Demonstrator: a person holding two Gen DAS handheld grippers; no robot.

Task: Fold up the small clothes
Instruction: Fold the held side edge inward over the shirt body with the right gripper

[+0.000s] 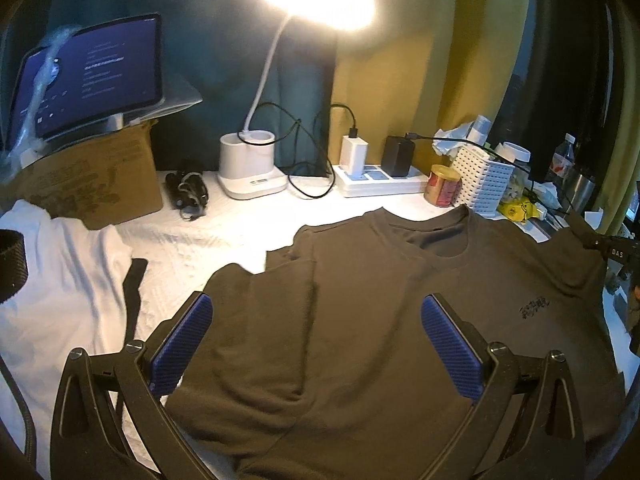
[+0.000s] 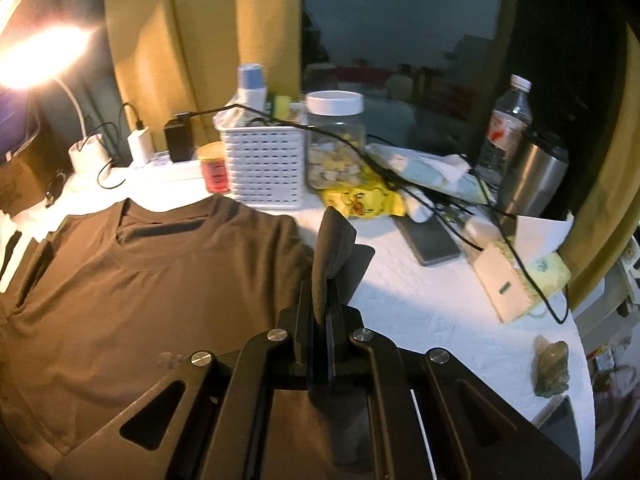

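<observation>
A brown T-shirt (image 1: 380, 320) lies front up on the white table cover, its left sleeve (image 1: 256, 320) folded in over the body. My left gripper (image 1: 316, 344) is open just above the shirt's left side, blue pads (image 1: 184, 344) wide apart. In the right wrist view the same shirt (image 2: 140, 300) fills the left half. My right gripper (image 2: 324, 316) is shut on the shirt's right sleeve edge (image 2: 332, 248), which stands up pinched between the fingers. The right gripper also shows in the left wrist view at the far right edge (image 1: 612, 250).
A white garment (image 1: 60, 280) lies at left by a cardboard box (image 1: 92, 176) with a tablet. A lamp base (image 1: 250, 168), power strip (image 1: 376, 178), red can (image 1: 442, 186) and white basket (image 2: 264, 168) line the back. A jar, bottle (image 2: 506, 132), steel cup, phone (image 2: 434, 240) and cables crowd the right.
</observation>
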